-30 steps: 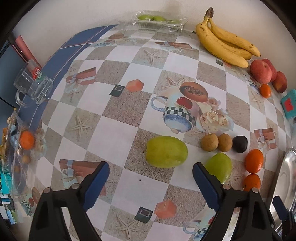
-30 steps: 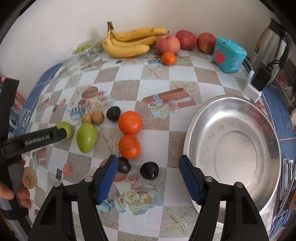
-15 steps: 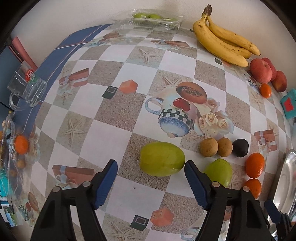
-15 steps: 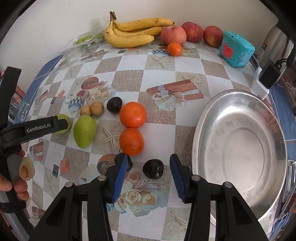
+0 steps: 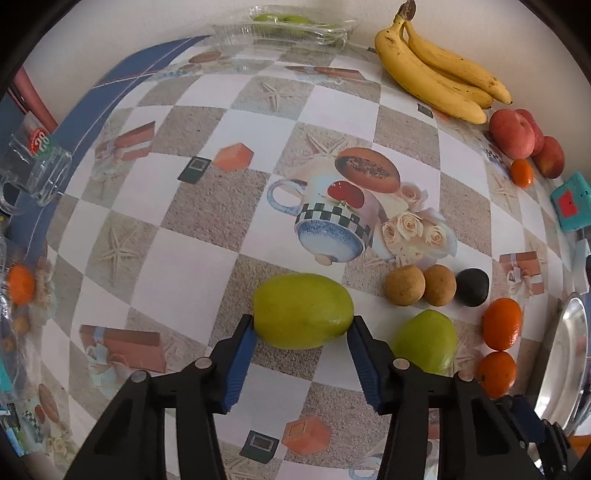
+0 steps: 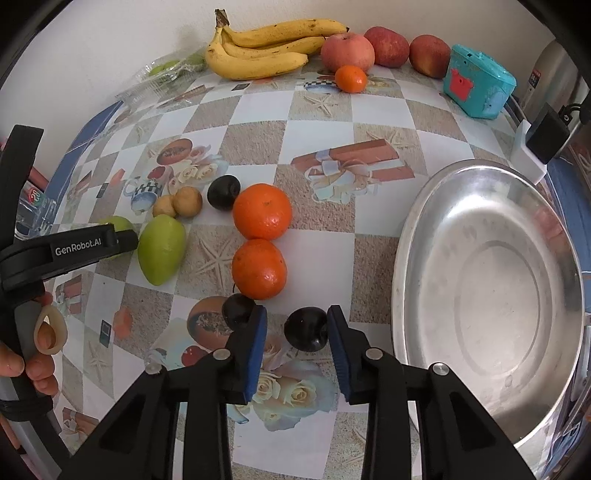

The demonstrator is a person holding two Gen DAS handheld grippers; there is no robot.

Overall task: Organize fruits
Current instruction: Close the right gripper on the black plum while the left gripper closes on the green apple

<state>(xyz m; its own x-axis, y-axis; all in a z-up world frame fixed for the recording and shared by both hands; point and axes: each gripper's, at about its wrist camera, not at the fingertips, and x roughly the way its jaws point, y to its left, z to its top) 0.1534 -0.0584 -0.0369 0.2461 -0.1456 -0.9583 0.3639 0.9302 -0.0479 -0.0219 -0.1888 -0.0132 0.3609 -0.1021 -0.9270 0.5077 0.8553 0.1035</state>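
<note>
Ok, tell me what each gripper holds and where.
Both jaws have just been closing. Left gripper pinches the green mango at its ends. Right gripper straddles a dark plum; nothing held.

My blue ribbed finger pads [image 5: 240, 363], matt and rubbery-looking on smooth black plastic arms, flank a green mango [image 5: 303, 311] with a smooth, faintly waxy skin. A glossy printed tablecloth [image 5: 207, 206], apparently plastic-coated, covers the table. The oranges [image 6: 262, 216] show a pebbled, slightly shiny peel; the dark plum [image 6: 306, 328] between my other pads gleams smooth. Two small brown fruits [image 5: 404, 285] look dull and rough. The wide metal basin [image 6: 491, 295] has a brushed, scuffed sheen. The bananas [image 6: 266, 48] are matt yellow with brown flecks. A clear plastic tray [image 5: 295, 27] shines, beside the wall; a glass mug [image 5: 40, 170] glints.
</note>
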